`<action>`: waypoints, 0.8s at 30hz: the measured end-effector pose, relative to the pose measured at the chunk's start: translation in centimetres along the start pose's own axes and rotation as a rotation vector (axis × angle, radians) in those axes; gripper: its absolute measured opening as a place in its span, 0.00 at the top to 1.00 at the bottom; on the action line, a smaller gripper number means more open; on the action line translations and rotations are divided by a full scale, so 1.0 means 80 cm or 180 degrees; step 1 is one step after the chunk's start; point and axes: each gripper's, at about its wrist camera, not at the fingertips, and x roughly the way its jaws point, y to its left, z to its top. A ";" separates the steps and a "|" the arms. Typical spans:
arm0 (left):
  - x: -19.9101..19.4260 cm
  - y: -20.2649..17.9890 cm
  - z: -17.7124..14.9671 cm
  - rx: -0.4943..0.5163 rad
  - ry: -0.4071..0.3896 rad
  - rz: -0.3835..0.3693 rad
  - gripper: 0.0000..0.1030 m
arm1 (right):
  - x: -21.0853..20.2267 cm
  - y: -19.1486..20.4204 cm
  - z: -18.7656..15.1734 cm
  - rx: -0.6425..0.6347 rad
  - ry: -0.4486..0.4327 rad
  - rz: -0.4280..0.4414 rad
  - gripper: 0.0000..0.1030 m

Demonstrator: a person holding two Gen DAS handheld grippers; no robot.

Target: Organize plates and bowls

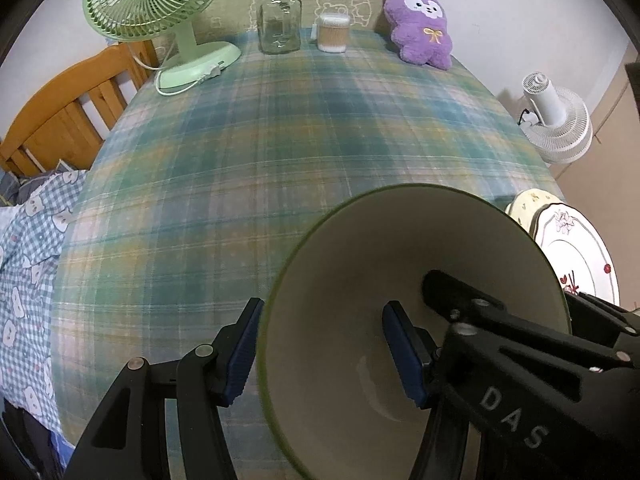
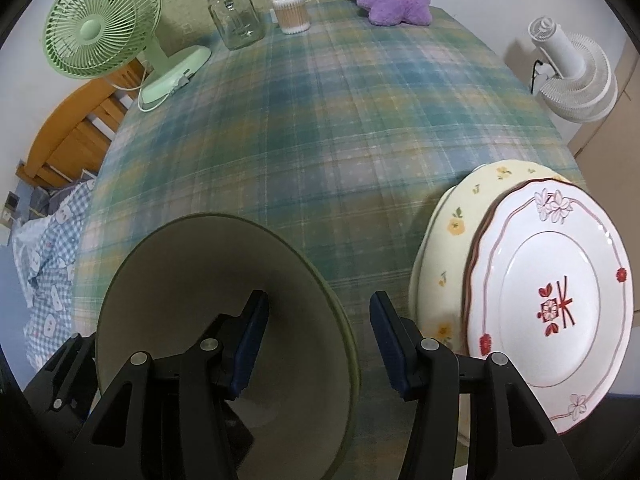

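Left wrist view: right gripper (image 1: 436, 284) lettered "DAS"; left gripper (image 1: 324, 354), jaws spread, straddles the green bowl (image 1: 400, 280) rim at lower centre. Right wrist view alone shows the right gripper's (image 2: 318, 346) jaws also spread astride the rim, and the stacked plates (image 2: 552, 300) whole at right.

The only readable lettering is "DAS", in pale capitals on the black arm of the right claw (image 1: 516, 360) where it crosses the left wrist view. The red mark at the centre of the white plate (image 2: 556, 308) is a drawn motif, not legible writing.

Plaid-clothed table (image 1: 280, 152), wooden bed frame (image 1: 60, 116) left, white wall (image 1: 520, 20), green fan (image 1: 156, 4) at back
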 end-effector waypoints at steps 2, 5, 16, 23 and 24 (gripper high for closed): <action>0.000 0.001 0.000 -0.0011 0.0004 -0.0018 0.39 | 0.001 0.000 0.000 0.0026 0.0002 0.0024 0.46; 0.001 0.002 0.001 -0.0013 0.0004 -0.0031 0.40 | 0.002 0.001 0.000 0.0041 0.0001 0.0060 0.50; -0.001 0.001 0.001 -0.0016 0.0016 -0.0136 0.49 | -0.001 0.007 -0.001 -0.0024 0.0007 0.0043 0.54; -0.005 0.000 -0.001 -0.0060 0.0008 -0.0147 0.51 | -0.006 0.009 -0.003 -0.0055 -0.0042 0.0035 0.54; -0.007 0.001 -0.001 -0.0068 -0.0004 -0.0154 0.51 | -0.007 0.009 -0.002 -0.0053 -0.0054 0.0040 0.54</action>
